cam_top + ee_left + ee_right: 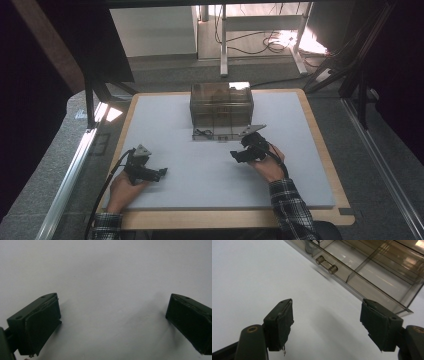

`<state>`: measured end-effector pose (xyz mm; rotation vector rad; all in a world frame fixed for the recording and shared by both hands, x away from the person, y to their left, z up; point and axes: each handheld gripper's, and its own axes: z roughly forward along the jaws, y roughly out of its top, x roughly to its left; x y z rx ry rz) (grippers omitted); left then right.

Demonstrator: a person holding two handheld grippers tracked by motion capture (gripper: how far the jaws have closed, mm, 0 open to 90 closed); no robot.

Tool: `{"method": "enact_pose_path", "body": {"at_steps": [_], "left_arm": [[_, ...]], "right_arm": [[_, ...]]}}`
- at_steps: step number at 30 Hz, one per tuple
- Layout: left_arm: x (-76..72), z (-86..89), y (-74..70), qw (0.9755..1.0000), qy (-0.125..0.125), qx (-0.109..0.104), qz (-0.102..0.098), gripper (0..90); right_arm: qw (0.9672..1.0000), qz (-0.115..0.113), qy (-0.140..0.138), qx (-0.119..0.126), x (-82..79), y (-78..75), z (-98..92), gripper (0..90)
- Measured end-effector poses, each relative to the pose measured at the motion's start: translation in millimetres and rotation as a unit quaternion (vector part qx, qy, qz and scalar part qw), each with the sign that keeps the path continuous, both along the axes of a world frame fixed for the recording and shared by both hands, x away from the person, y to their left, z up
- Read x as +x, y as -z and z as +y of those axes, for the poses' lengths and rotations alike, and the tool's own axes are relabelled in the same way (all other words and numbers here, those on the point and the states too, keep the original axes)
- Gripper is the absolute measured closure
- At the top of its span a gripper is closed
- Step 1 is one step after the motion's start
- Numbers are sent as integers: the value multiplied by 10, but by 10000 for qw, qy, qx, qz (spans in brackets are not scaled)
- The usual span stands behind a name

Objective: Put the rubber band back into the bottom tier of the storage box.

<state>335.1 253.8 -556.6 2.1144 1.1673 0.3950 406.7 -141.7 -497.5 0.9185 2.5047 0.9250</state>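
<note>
Your right gripper (239, 154), jaws apart and empty, faces the pulled-out drawer (372, 277) at centre frame, handle (326, 264) within reach; your left gripper (161, 173) idles open at lower left.

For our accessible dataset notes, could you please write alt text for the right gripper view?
The right gripper has its two black jaws spread open over a pale grey table surface, with nothing between them. Beyond them lies a pulled-out clear plastic drawer with dividers and a small cylindrical handle on its front.
</note>
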Motion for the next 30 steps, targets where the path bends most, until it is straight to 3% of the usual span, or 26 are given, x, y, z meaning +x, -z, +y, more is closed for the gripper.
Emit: {"method": "enact_pose_path", "body": {"at_steps": [30], "left_arm": [[0, 0, -1, 10000, -1, -2, 3, 0]], "right_arm": [[9997, -40, 71, -211, -136, -39, -330, 200]]}}
